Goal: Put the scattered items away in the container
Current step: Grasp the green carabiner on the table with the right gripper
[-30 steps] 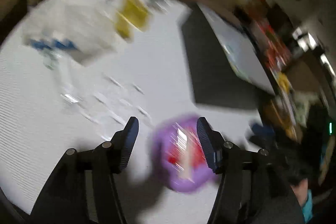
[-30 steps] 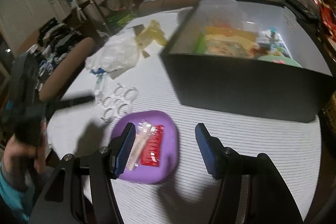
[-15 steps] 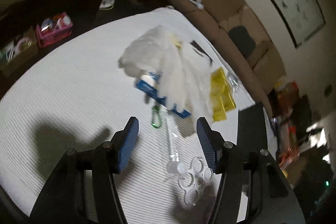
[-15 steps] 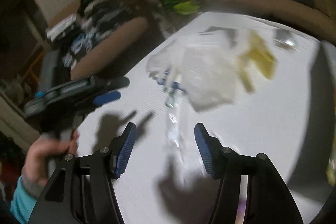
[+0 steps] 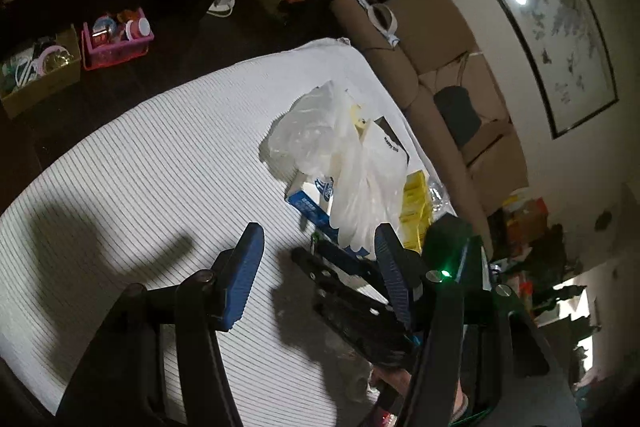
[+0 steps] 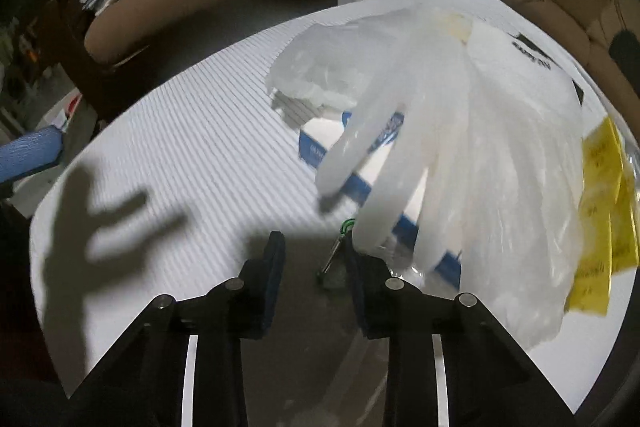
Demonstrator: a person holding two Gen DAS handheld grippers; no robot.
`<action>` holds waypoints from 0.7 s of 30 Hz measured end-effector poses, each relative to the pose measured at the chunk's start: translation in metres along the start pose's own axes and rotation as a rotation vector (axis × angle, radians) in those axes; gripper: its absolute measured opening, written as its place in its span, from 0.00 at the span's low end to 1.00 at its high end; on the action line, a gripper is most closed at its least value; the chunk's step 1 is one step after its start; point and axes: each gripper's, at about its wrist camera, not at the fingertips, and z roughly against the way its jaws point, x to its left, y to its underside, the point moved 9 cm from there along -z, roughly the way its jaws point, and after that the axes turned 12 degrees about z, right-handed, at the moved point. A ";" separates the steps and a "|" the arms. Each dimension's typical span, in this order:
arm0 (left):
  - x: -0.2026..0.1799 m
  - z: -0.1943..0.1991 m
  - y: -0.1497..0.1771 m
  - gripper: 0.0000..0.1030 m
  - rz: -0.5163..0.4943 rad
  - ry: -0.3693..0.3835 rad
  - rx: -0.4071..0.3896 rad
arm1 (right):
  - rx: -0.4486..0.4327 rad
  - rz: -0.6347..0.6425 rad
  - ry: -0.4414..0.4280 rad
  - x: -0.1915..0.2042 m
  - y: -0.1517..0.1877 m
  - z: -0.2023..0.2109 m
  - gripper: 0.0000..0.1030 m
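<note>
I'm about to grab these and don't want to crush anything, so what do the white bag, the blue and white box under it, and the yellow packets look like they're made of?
White bag: thin plastic film, translucent, crinkled, faintly glossy. Blue and white box: probably printed cardboard, with flat faces and crisp edges. Yellow packets: likely printed plastic or foil sachets, flat; the blur leaves that open.

A plastic bag lies on the table, draped over a flat box. To the right of the bag lie packets, partly under its edge. A small clip lies just in front of the bag.
</note>
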 end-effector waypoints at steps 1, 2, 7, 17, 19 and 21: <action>-0.003 0.000 0.001 0.53 -0.003 0.005 0.003 | 0.005 -0.001 0.004 -0.002 -0.001 0.000 0.28; -0.006 -0.001 0.002 0.53 -0.006 0.015 0.009 | 0.009 -0.012 0.003 -0.005 -0.001 0.000 0.28; -0.012 0.005 0.003 0.54 -0.006 0.044 0.009 | 0.034 -0.073 -0.053 -0.011 0.010 0.002 0.33; -0.009 0.011 0.000 0.55 0.023 0.060 -0.005 | 0.081 0.024 -0.122 0.035 0.070 0.044 0.33; -0.011 0.009 0.004 0.55 0.013 0.059 0.002 | 0.107 0.028 -0.103 0.030 0.080 0.043 0.33; -0.014 0.006 0.007 0.55 0.003 0.055 0.009 | 0.109 0.013 -0.088 0.022 0.080 0.045 0.33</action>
